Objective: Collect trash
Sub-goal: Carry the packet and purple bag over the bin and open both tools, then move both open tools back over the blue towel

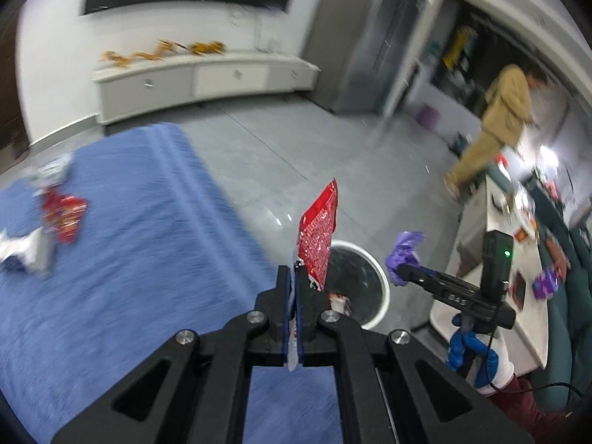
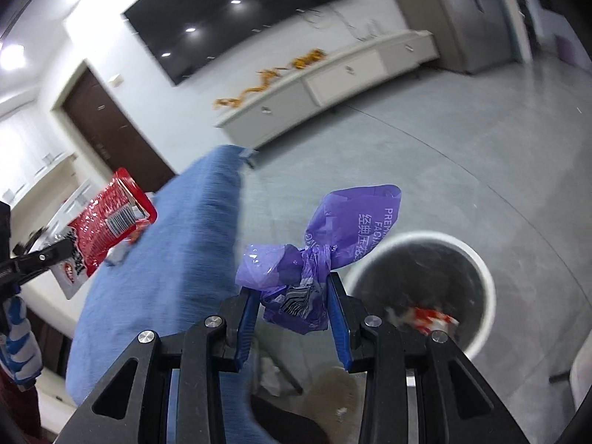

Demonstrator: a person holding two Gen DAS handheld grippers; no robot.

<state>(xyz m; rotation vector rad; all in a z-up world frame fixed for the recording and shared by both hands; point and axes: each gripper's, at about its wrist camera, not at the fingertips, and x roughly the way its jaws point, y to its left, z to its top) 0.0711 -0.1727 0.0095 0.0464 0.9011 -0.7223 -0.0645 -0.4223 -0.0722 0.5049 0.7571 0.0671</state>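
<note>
Grey floor tiles carry a round white waste bin beside a blue cloth-covered table. Left wrist view: the left gripper is clamped on a red foil snack wrapper, standing upright just before the bin. Right wrist view: the right gripper pinches a crumpled purple plastic wrapper near the bin's rim.

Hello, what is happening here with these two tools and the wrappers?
A person is collecting trash with two tools. The left hand-held gripper is shut on a red snack wrapper; the right hand-held gripper is closed on a crumpled purple wrapper. Both are near a white bin on the floor. More wrappers lie on the blue cloth.
</note>
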